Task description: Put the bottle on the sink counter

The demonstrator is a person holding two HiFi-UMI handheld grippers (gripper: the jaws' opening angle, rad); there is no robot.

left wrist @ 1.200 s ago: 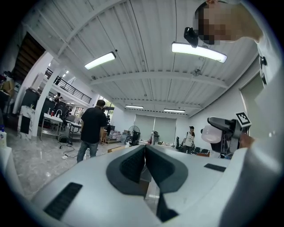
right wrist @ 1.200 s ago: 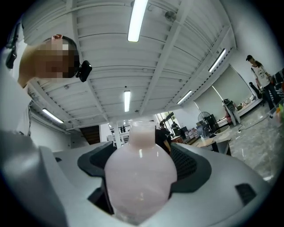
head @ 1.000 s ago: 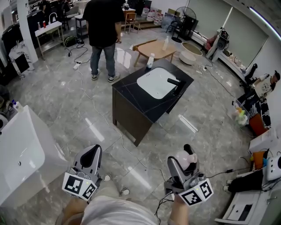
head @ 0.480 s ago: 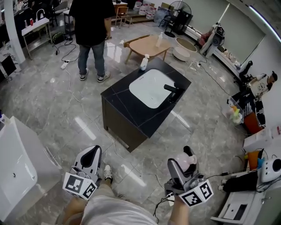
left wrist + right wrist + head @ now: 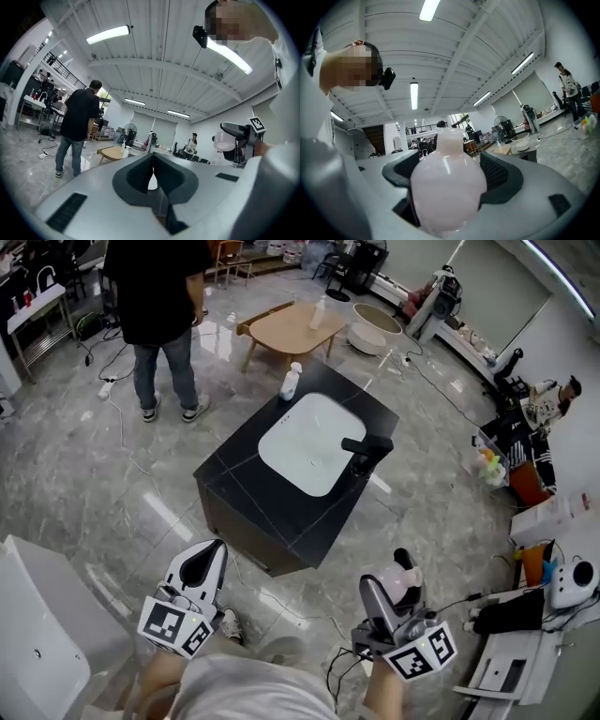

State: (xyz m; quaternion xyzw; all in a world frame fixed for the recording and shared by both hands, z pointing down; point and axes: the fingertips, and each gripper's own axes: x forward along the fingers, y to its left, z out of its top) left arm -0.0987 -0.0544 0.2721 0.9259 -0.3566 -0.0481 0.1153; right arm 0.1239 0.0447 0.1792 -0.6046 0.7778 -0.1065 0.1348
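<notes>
A pale pink bottle [image 5: 446, 183] sits between the jaws of my right gripper [image 5: 396, 579], which is shut on it; in the head view the bottle [image 5: 401, 581] shows at the lower right, held upright. My left gripper [image 5: 202, 565] is at the lower left, jaws closed together and empty, as the left gripper [image 5: 153, 172] view confirms. The black sink counter [image 5: 253, 493] with a white basin [image 5: 305, 442] and a black tap [image 5: 364, 448] stands ahead in the middle. A white bottle [image 5: 291, 381] stands on the counter's far corner.
A person in black [image 5: 157, 306] stands beyond the counter at upper left. A wooden table [image 5: 295, 326] is behind it. A white tub [image 5: 37, 634] is at the lower left. Cables cross the grey tiled floor [image 5: 112, 465]. Another person [image 5: 548, 401] and clutter line the right side.
The sink counter has come nearer and lower in the head view as I walk toward it. Both grippers hold the same pose, the bottle still held.
</notes>
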